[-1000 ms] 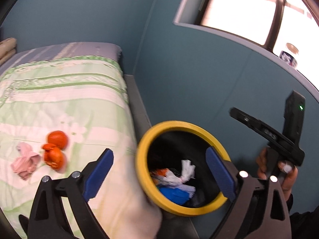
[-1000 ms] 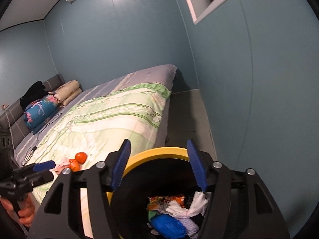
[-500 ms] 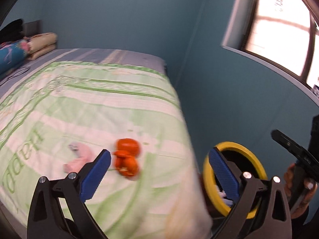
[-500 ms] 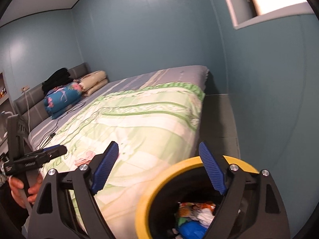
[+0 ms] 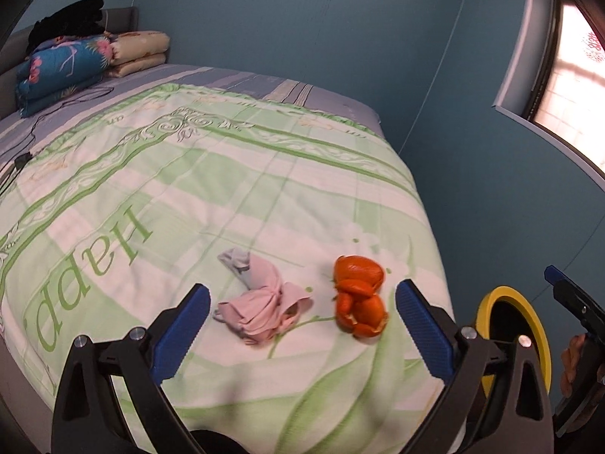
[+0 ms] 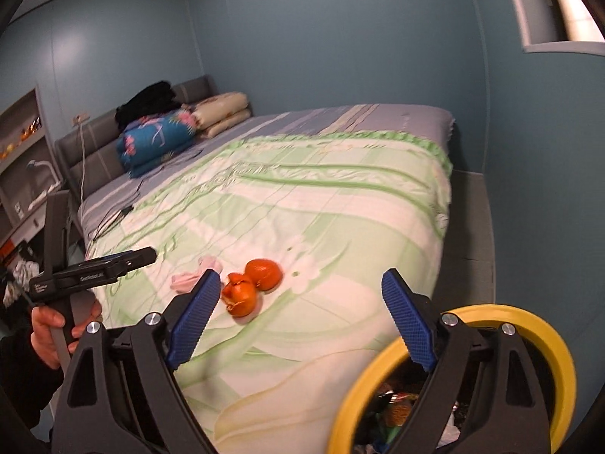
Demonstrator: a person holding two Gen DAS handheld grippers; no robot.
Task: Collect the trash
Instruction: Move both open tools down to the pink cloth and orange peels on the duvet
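Orange peels (image 5: 357, 297) and a crumpled pink wrapper (image 5: 261, 299) lie on the green and white bedspread (image 5: 227, 174) near the bed's foot. My left gripper (image 5: 302, 325) is open and empty, hovering just above and in front of both. My right gripper (image 6: 298, 321) is open and empty, over the bed's edge; the peels (image 6: 251, 283) and the pink wrapper (image 6: 193, 274) show past its left finger. A black trash bin with a yellow rim (image 6: 544, 336) holding several pieces of trash stands on the floor beside the bed; it also shows in the left wrist view (image 5: 506, 299).
Folded blankets and pillows (image 6: 177, 136) lie at the bed's head with a cable (image 5: 22, 159) nearby. Teal walls enclose the bed, with a narrow grey floor strip (image 6: 472, 219) on the right. A window (image 5: 574, 60) is at upper right.
Both grippers swung away from the bin toward the bed. The left one now faces the peels and pink wrapper; the right one's jaws opened wider.
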